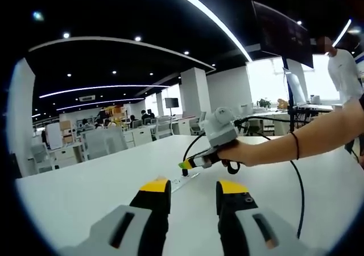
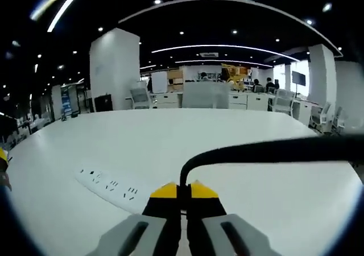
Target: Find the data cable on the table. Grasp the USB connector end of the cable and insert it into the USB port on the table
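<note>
right gripper point(image 2: 183, 192): jaws pressed together on the black data cable point(image 2: 267, 151), which rises from the tips and bends off to the right edge; its connector end is hidden between them. the white power strip point(image 2: 108, 185) lies on the table point(image 2: 239, 125) lower left of the tips, long axis slanting upper left to lower right; no usb port can be made out. left gripper point(image 1: 193, 188): jaws apart, empty. a hand point(image 1: 239, 152) reaches in level from the right edge.
</note>
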